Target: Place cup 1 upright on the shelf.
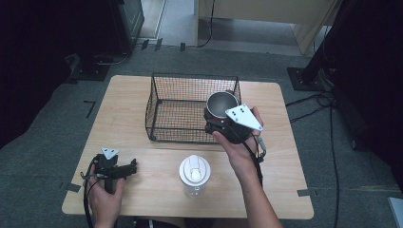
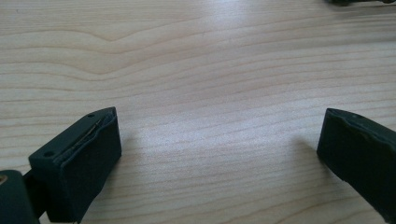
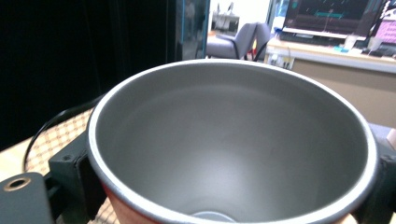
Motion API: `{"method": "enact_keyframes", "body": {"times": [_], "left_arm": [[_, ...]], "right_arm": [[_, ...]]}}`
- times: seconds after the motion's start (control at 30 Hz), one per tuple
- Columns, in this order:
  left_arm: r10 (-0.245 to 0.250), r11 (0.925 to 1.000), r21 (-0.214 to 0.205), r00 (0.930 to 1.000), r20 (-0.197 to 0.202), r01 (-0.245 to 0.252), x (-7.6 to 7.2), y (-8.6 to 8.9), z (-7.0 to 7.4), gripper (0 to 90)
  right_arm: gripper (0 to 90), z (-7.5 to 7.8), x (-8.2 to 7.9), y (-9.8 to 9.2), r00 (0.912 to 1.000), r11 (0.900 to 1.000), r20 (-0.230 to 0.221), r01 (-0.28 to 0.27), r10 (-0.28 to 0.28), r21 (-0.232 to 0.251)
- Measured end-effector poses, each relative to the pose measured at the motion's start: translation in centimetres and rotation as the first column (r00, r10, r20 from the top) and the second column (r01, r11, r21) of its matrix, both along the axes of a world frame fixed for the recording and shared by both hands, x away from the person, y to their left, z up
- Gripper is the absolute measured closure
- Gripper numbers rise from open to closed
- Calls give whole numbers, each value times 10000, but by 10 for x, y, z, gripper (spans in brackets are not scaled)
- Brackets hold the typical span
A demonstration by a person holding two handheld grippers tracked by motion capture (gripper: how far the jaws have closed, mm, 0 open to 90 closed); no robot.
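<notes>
The right gripper is holding a metal cup up over the right front corner of the wire basket. Its jaws are pressing on the cup's two sides, spread about as wide as the cup. In the right gripper view the cup is sitting upright between the jaws, its open mouth facing up, its inside grey and bare, with a red-brown outer wall showing just under the rim. The right hand is reaching in from the bottom edge, and the grey three-cornered plate is riding on top of the gripper, just right of the cup.

The left gripper is lying low near the left front corner of the wooden table, held by the left hand, its jaws pointing to the right along the tabletop. In the left gripper view the gripper is standing wide apart, with bare wood between the two black jaws and nothing between them. Whether the jaws are touching the wood, I cannot tell.

A clear bottle with a white lid is standing upright on the table near the front edge, between the two hands and apart from both grippers. The basket is sitting at the middle of the table, behind the bottle.
</notes>
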State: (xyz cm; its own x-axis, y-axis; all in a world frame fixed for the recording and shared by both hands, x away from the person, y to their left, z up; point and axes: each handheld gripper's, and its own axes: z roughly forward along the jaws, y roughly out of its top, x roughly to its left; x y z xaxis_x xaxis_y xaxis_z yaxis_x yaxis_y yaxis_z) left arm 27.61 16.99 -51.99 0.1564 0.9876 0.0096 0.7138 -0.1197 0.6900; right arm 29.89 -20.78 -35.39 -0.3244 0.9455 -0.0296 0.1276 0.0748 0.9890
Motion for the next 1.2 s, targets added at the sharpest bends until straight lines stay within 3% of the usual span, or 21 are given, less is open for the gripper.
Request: {"method": "enact_keyframes", "body": {"times": [0.2, 0.7, 0.93, 1.2], "left_arm": [[0, 10000, 2, 10000, 11, 0, 0, 0, 0, 4], [11, 10000, -10, 10000, 25, -11, 0, 0, 0, 4], [3, 10000, -1, 10000, 13, -3, 0, 0, 0, 4], [3, 10000, -5, 10000, 19, -3, 0, 0, 0, 4]], "right_arm": [[72, -6, 16, 4, 9989, 9997, 457, 74, -85, 222], [72, -14, 62, 19, 9933, 9998, 1154, -86, 107, -191], [71, -25, 82, 21, 9940, 10000, 1090, -47, 52, -45], [71, -44, 108, 23, 9979, 10000, 654, -18, 20, -29]]}}
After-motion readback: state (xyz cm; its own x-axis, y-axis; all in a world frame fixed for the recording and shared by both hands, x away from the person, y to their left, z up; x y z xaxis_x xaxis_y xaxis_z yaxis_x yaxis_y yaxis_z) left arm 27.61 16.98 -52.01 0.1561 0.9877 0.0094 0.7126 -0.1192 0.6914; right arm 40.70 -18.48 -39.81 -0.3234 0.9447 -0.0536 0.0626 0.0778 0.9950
